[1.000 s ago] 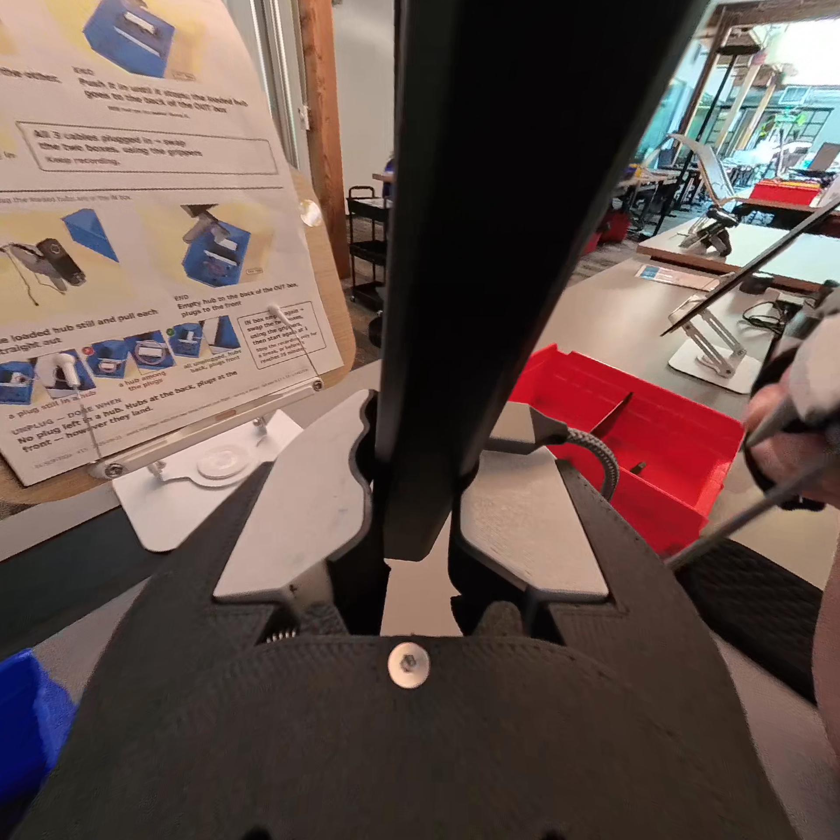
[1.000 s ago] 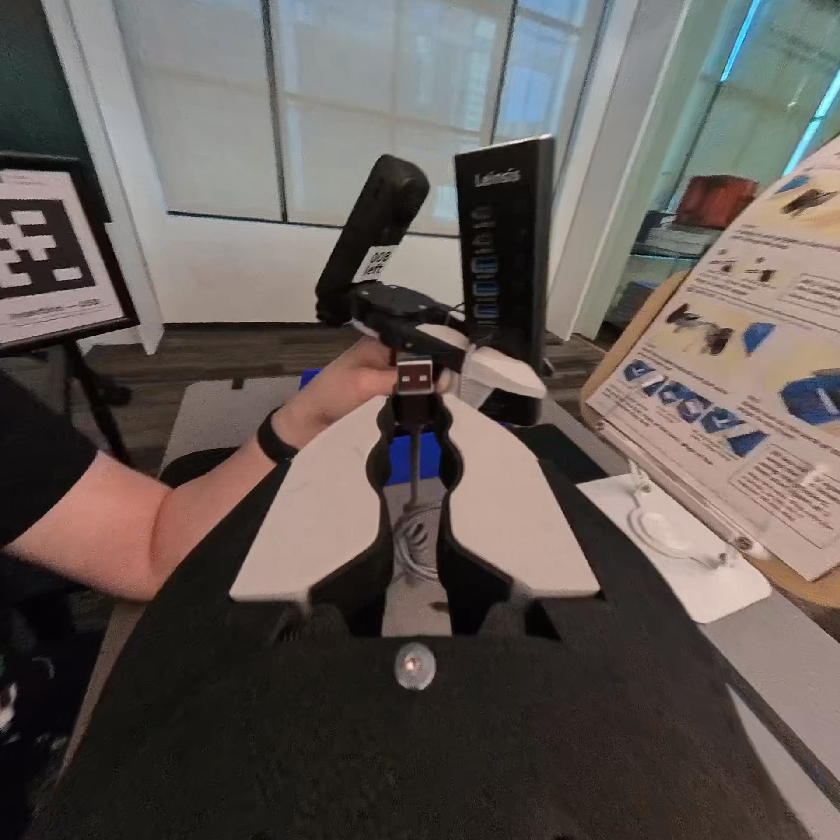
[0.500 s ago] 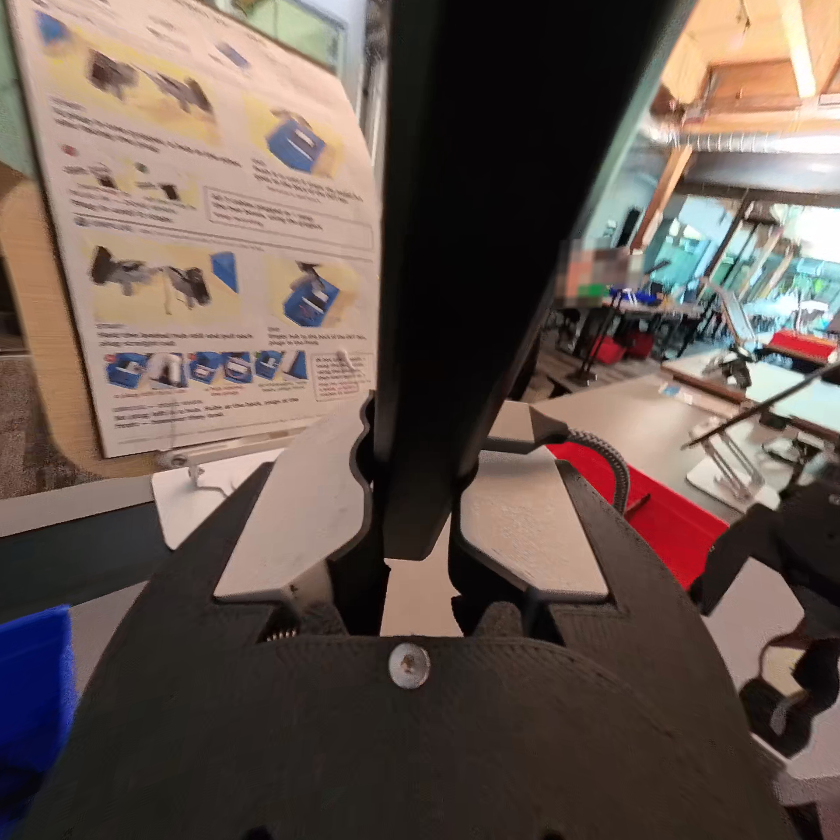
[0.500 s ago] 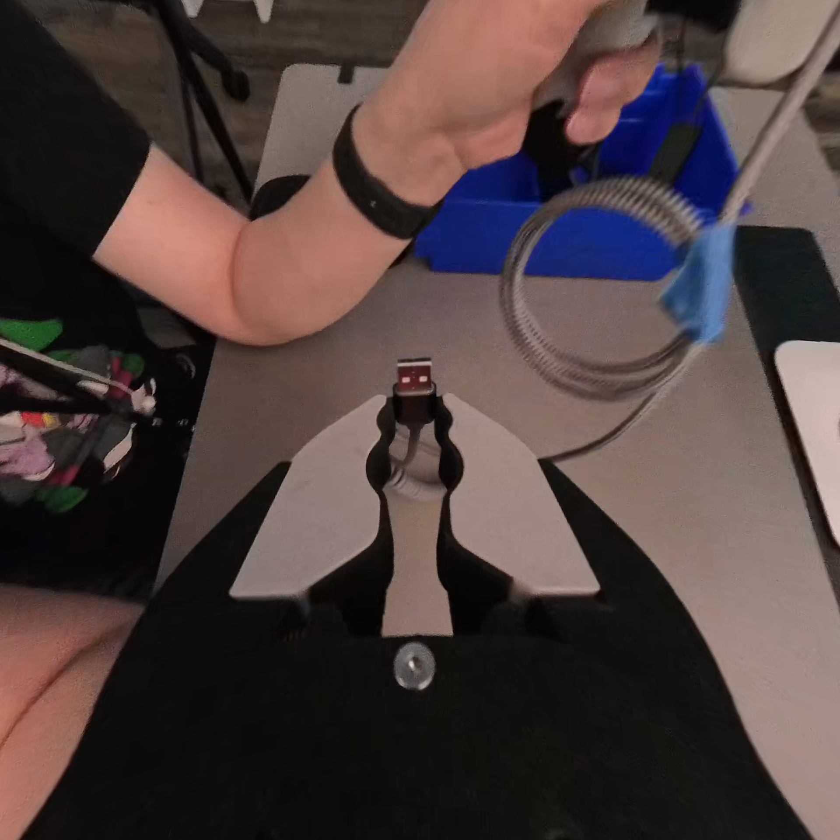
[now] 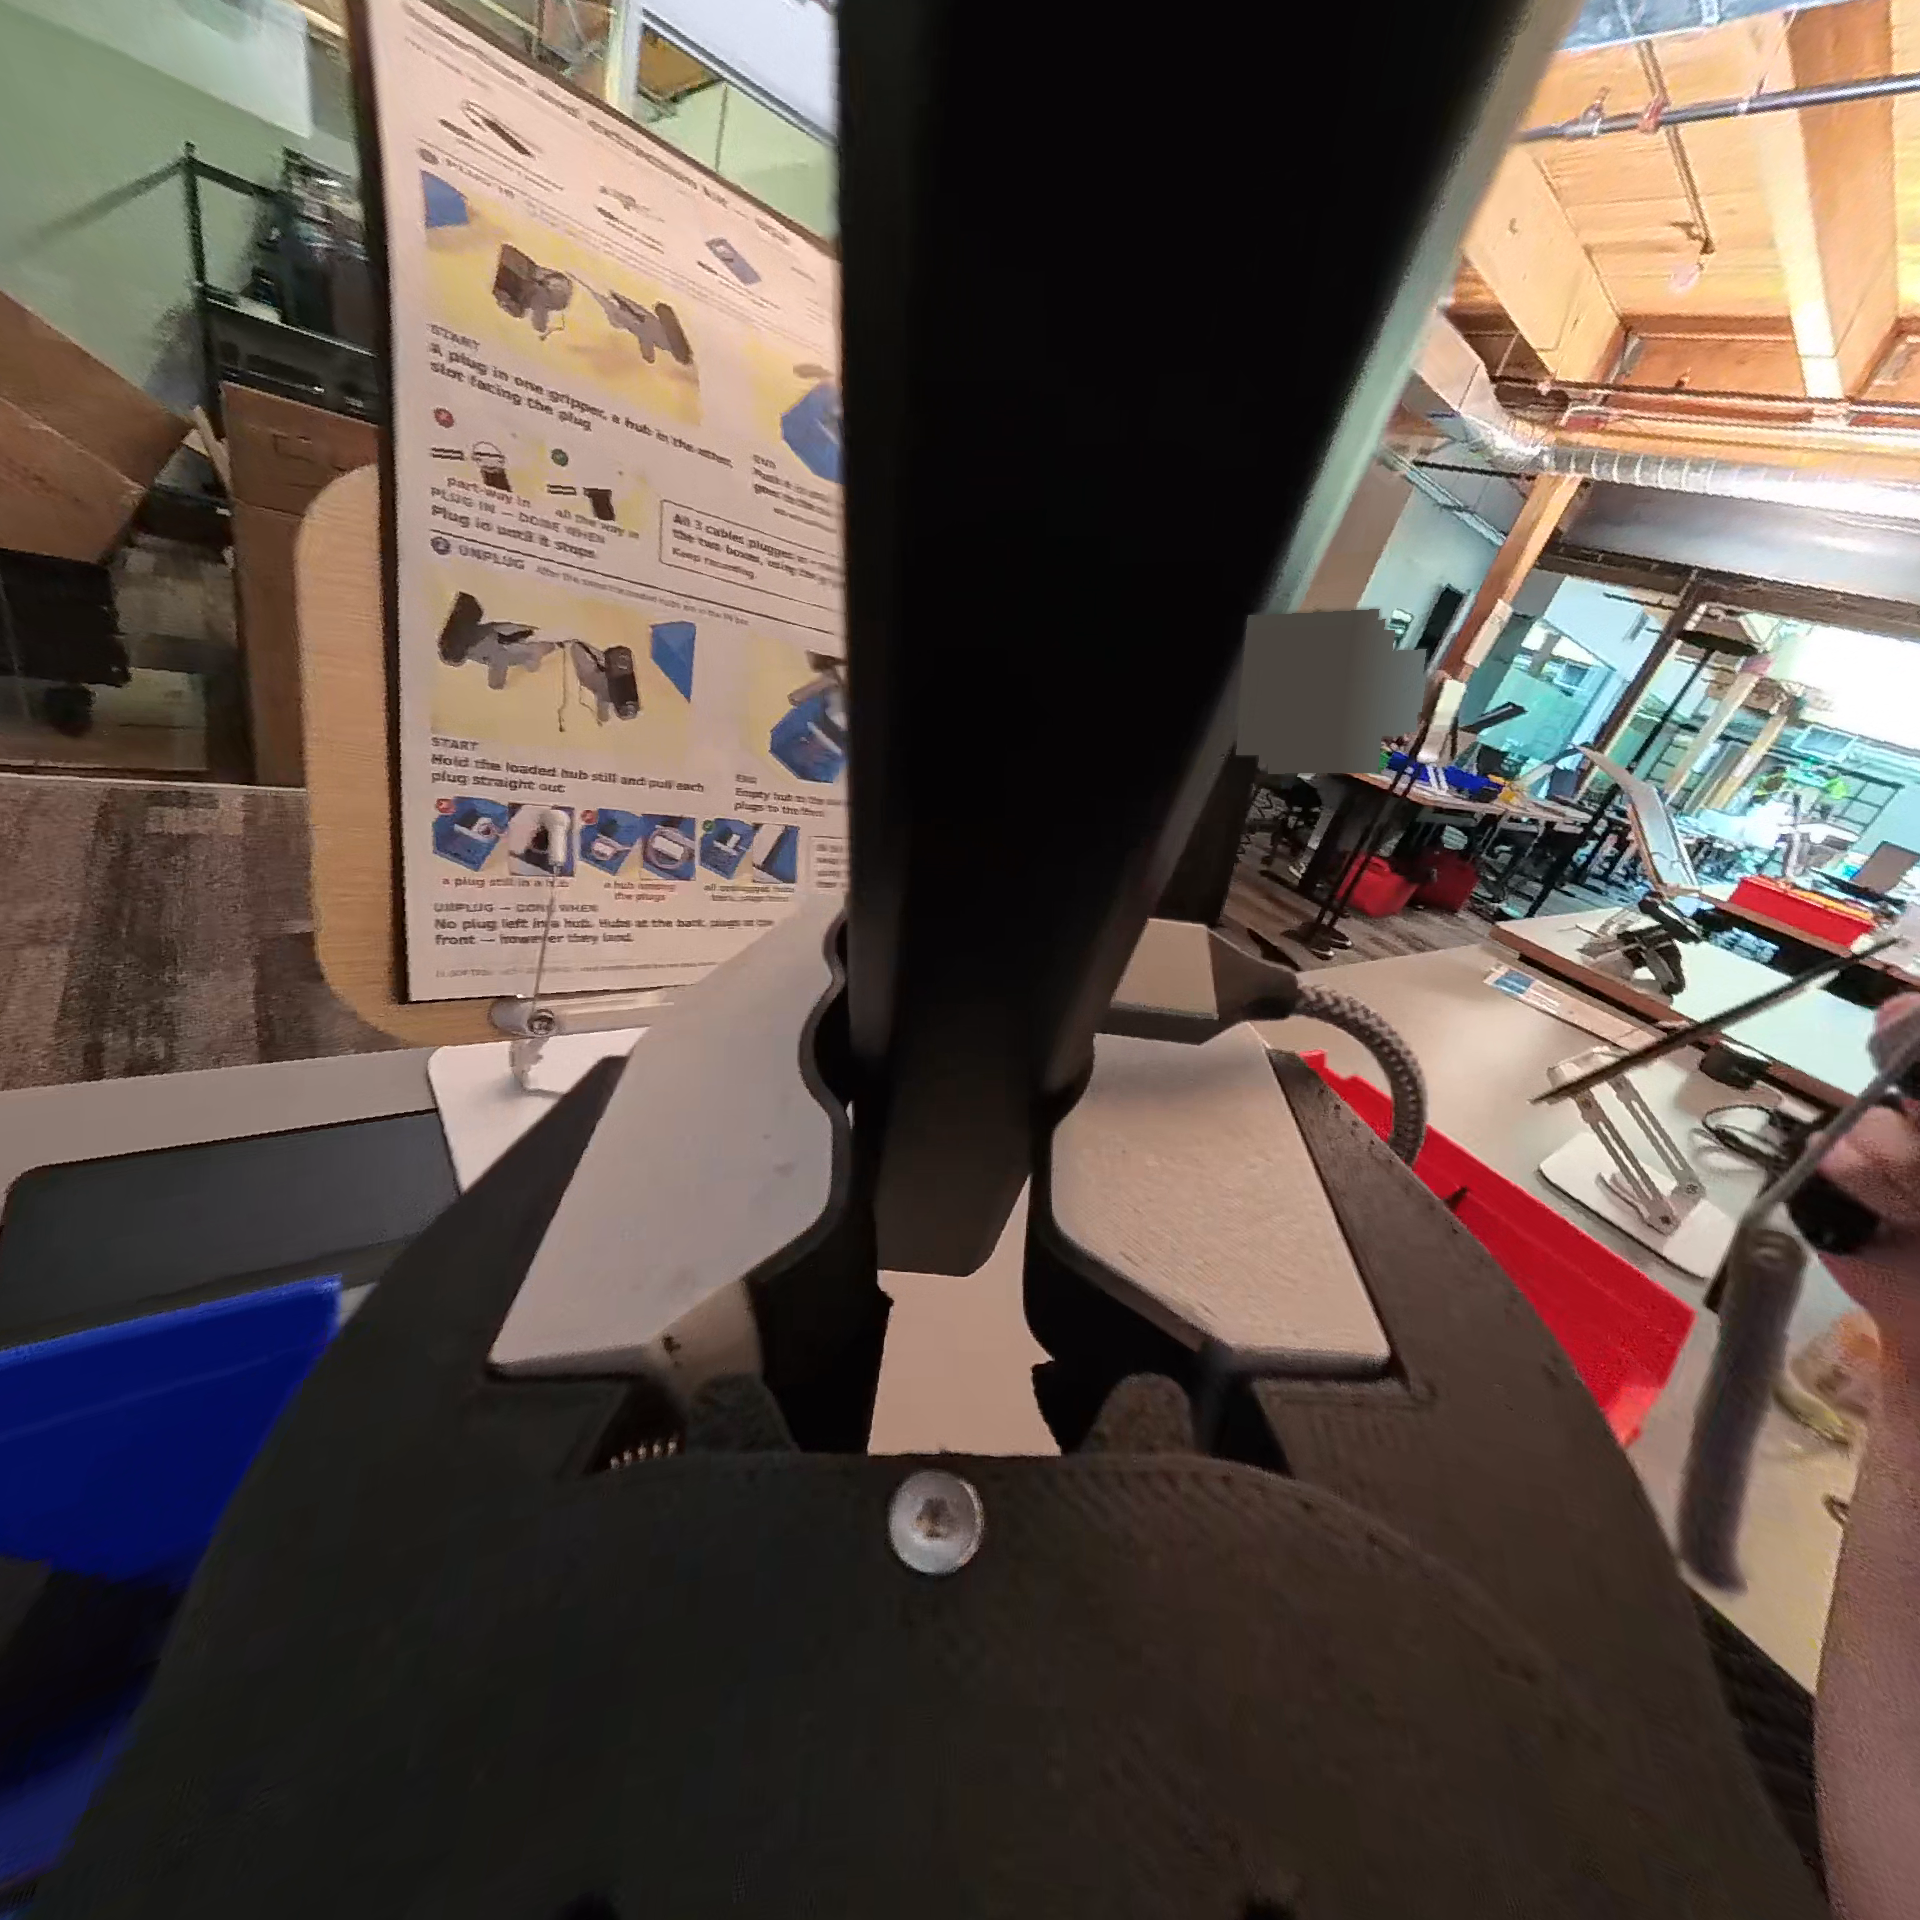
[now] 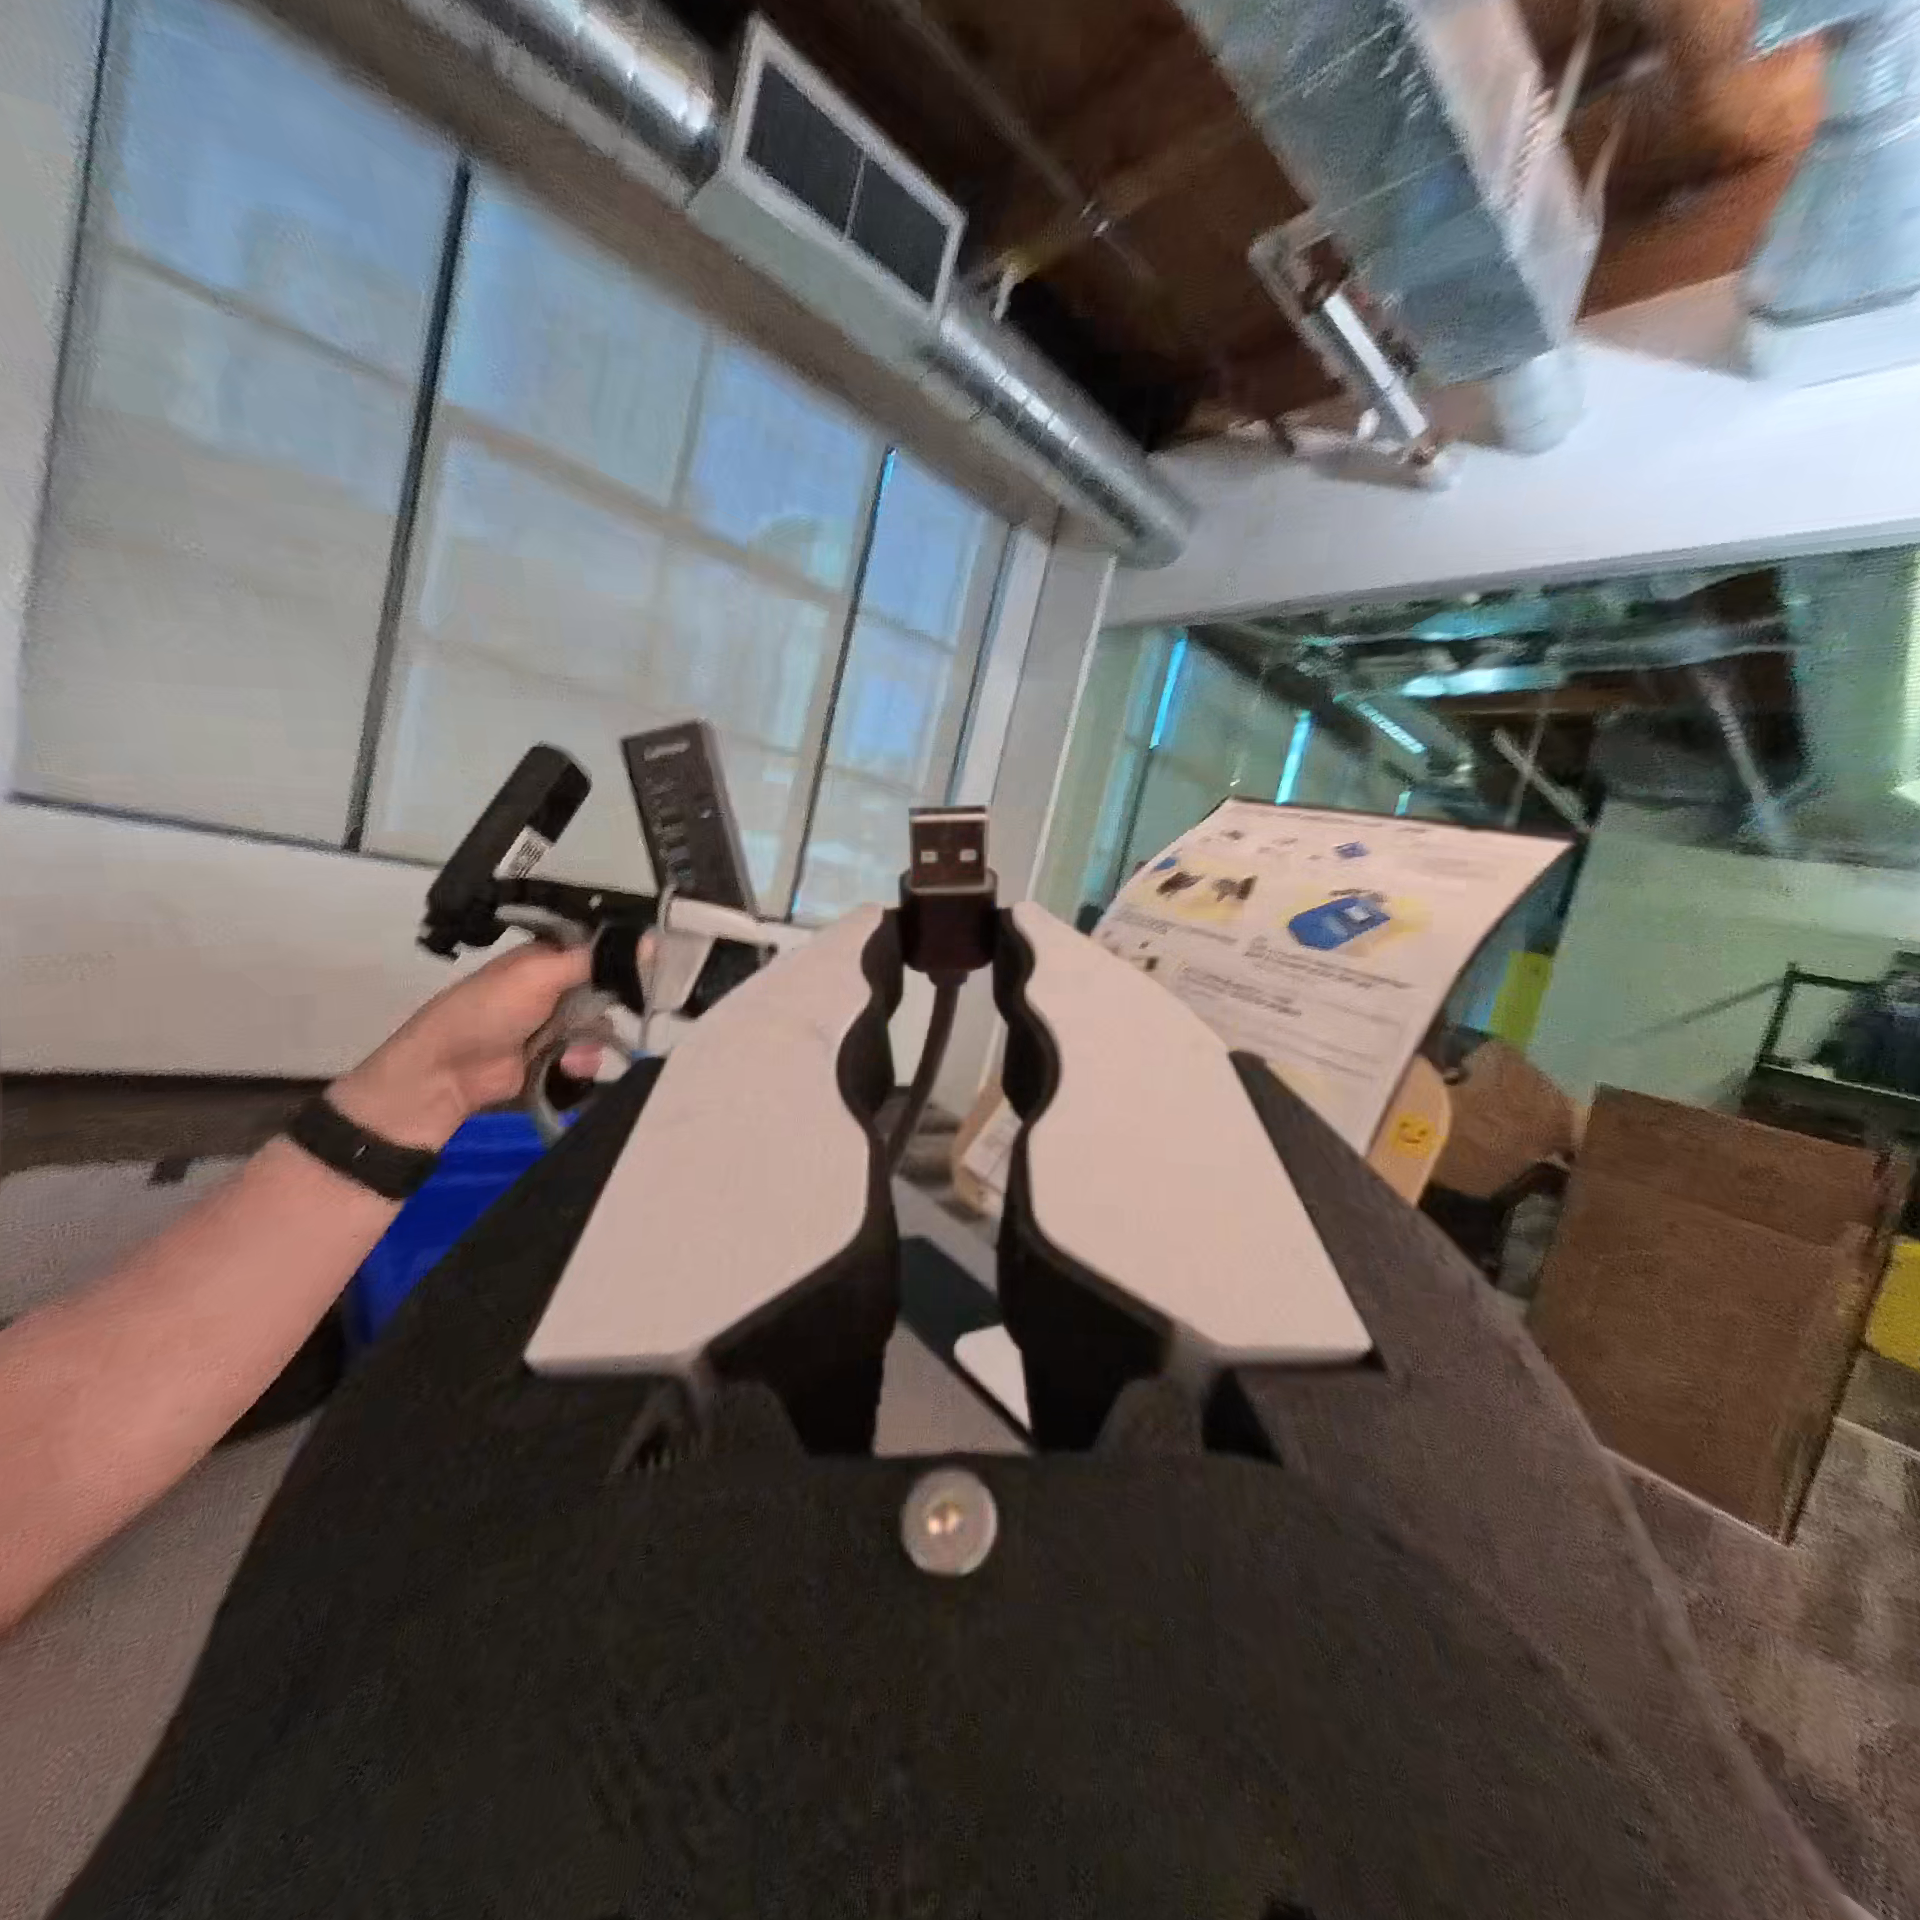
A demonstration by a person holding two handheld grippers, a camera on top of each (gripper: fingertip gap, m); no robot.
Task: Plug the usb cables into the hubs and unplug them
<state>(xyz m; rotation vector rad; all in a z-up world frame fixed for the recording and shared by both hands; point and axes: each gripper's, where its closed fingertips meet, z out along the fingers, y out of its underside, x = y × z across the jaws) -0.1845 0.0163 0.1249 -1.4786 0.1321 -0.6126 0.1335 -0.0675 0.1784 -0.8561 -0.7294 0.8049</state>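
USB plug [image 6: 948, 862] points up — hub [image 5: 1091, 520] upright too (both gripped).

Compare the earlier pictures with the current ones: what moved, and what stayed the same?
The right gripper swung down toward the table, then back up, so it now points up toward the windows and the hub off to its left. The left gripper tilted upward. Unchanged: the right stays shut on the USB plug, the left on the hub, and the plug is not inserted.
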